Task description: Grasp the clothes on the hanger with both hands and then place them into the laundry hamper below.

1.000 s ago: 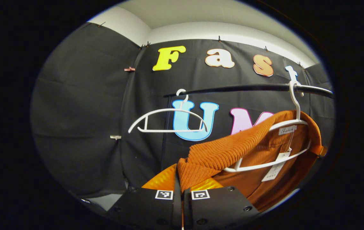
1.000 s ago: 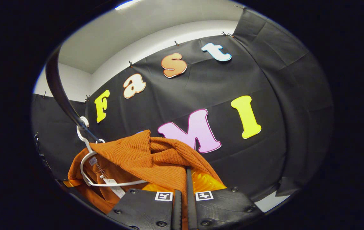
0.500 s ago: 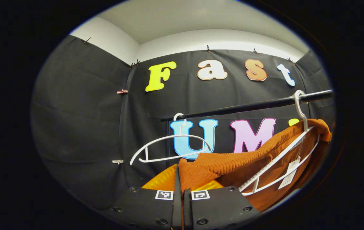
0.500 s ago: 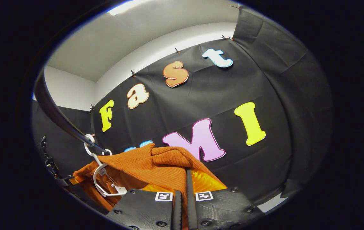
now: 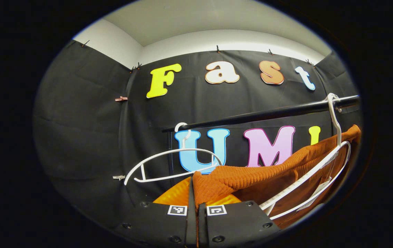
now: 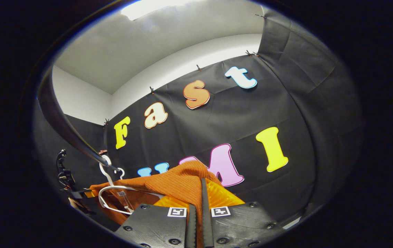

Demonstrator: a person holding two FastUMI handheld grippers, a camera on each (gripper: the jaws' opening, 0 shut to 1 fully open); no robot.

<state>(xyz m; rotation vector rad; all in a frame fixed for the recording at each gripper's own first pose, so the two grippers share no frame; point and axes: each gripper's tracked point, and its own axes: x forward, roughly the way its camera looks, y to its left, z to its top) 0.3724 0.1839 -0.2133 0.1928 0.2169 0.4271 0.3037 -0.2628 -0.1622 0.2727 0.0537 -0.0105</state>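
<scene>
Claws (image 5: 194, 193) (image 6: 201, 193) pinch sweater (image 5: 251, 175) edges; hanger (image 5: 313, 179) half-bared.

Rust-orange ribbed knit sweater (image 5: 251, 177): matt, coarse cloth. White plastic hangers (image 5: 168, 165): smooth, slightly glossy. Black round rail (image 5: 268, 113): smooth, faint sheen.

Garment tag (image 5: 322, 186): print too small and blurred to read.
Fiducial squares (image 5: 177, 210): black-and-white patterns, no readable characters.

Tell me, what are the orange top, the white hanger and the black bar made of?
Orange top: looks like knitted fabric, soft and matte, with ribbed rows. White hanger: probably smooth plastic, thin and evenly moulded. Black bar: likely coated metal, with a faint sheen.
</scene>
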